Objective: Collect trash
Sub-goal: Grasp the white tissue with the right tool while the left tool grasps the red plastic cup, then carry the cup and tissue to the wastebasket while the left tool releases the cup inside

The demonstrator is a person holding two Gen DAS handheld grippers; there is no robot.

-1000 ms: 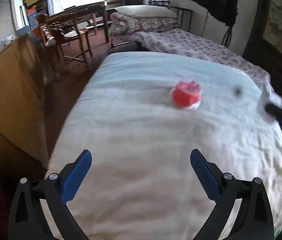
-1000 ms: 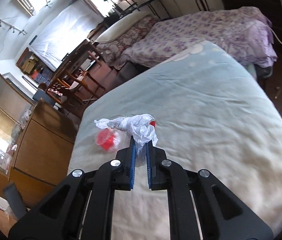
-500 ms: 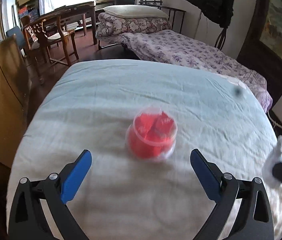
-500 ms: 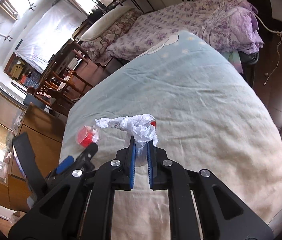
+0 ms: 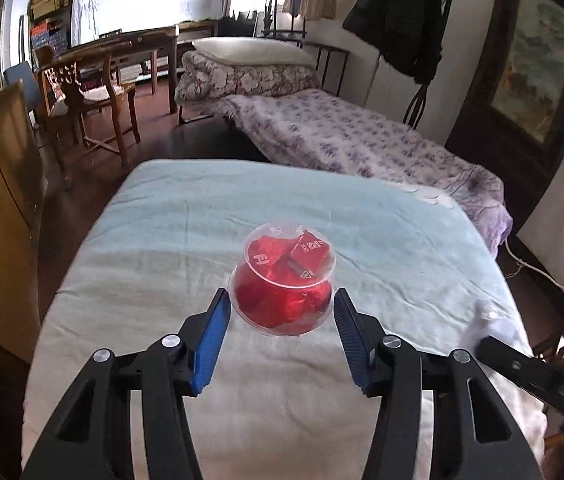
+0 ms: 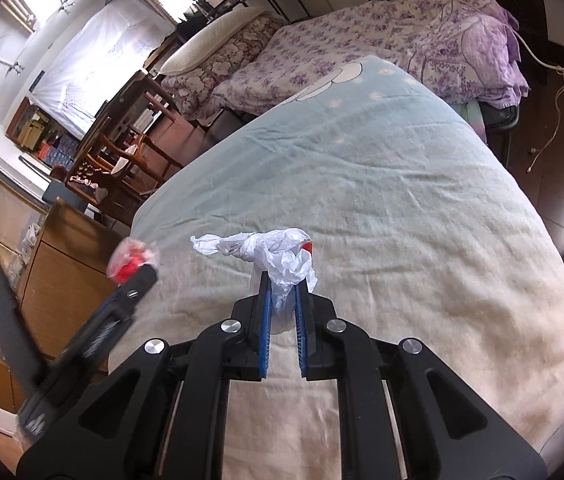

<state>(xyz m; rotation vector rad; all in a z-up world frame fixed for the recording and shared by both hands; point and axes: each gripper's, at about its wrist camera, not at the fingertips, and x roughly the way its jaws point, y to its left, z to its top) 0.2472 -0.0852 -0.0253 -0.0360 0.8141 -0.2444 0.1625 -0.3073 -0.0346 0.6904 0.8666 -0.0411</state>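
While the bed (image 5: 169,240) with its pale blue-to-cream cover fills most of both views, your job sits near its middle: collection is partly done, one piece secured and one being picked up

Right gripper (image 6: 282,284): jaws nearly together, clamped on a crumpled white plastic bag (image 6: 277,252) with a bit of red showing at its edge. It hangs above the cover. Keep that grip as is

Left gripper (image 5: 279,304): jaws have just been closing and now bracket the clear plastic cup (image 5: 284,280), lid on, red wrappers inside. From the left wrist view the blue pads sit right at the cup's widest bulge, one each side; I can't tell for sure whether they press yet, and the wall shows no dent. In the right wrist view the cup is blurred at the tip of the left gripper, so no help there. Cup looks to be resting on the cover, left of the bag

Step in hand: grasp on the cup

Next move, as I judge it: finish the squeeze gently, since thin clear plastic will likely buckle or pop its lid, and the rounded wall could slip upward out of the pads. Then lift straight up. No bin is visible in either view, so you'll need to find the drop point
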